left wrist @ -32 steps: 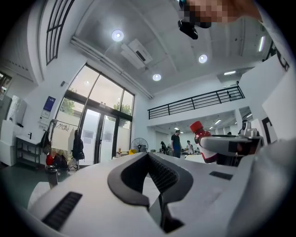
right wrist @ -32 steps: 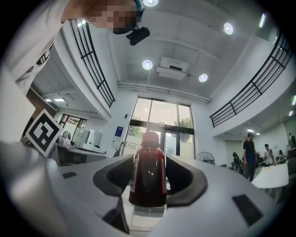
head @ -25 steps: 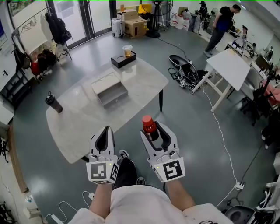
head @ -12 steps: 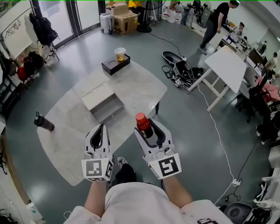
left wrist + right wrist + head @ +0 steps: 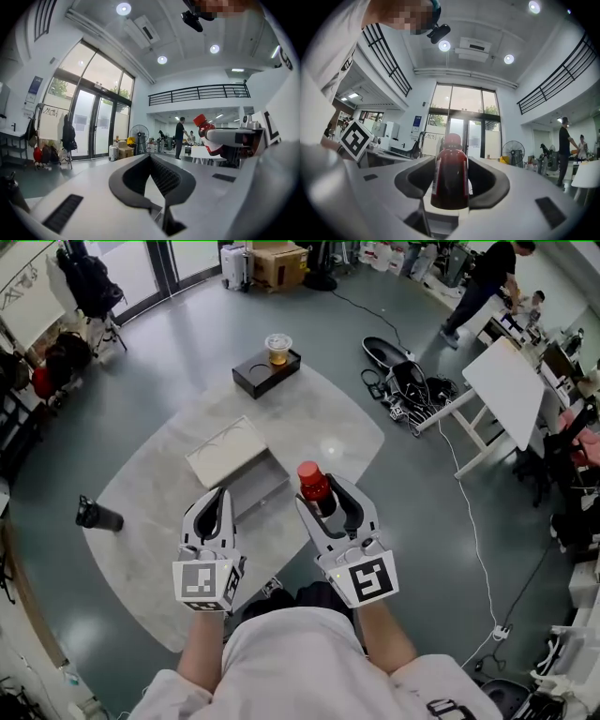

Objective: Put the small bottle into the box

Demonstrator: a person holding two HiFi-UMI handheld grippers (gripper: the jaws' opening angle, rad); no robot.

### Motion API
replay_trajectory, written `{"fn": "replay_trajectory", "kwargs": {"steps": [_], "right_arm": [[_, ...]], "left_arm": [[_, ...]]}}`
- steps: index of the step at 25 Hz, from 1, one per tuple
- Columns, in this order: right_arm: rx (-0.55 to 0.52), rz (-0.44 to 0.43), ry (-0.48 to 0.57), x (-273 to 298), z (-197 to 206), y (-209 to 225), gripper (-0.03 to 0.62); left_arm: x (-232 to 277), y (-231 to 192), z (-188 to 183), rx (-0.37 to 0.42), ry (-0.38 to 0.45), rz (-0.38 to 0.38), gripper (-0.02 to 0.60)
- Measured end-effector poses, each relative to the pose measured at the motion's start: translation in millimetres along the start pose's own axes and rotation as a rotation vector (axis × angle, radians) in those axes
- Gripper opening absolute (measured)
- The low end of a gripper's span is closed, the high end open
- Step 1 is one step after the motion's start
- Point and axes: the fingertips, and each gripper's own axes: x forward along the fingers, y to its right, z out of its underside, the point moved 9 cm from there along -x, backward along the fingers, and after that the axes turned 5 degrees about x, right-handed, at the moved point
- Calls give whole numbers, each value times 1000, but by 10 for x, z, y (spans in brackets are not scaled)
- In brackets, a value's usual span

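while the small bottle (image 5: 315, 489) is pinched upright, red cap up, between the jaws of the right gripper (image 5: 325, 496), it is held at the near edge of the pale table (image 5: 337, 427), just right of the open box (image 5: 269, 486) as seen in the head view. the left gripper (image 5: 218, 499) is held beside the right one, its jaws pressed together with nothing between them.

Bright, even light, fisheye views
Glow from ceiling spots (image 5: 123, 8) and windows (image 5: 464, 117); a glare patch on the table (image 5: 319, 427) (edges bend, corners black in 2 views).
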Motion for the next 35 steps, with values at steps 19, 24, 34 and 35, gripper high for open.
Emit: {"fn": "replay_trajectory", "kwargs": {"steps": [19, 24, 34, 35], "right_arm": [[-113, -581, -319, 1840, 1381, 664, 230], [-166, -767, -417, 2083, 1820, 800, 230], [-274, -1003, -504, 2197, 2426, 607, 230], [-274, -1013, -516, 2190, 2473, 538, 230]], "left_arm": [[965, -589, 1178, -204, -346, -155, 21], [1180, -518, 1597, -257, -448, -227, 21], [1236, -359, 1995, -421, -550, -149, 23], [1211, -368, 2025, -438, -552, -132, 23]]}}
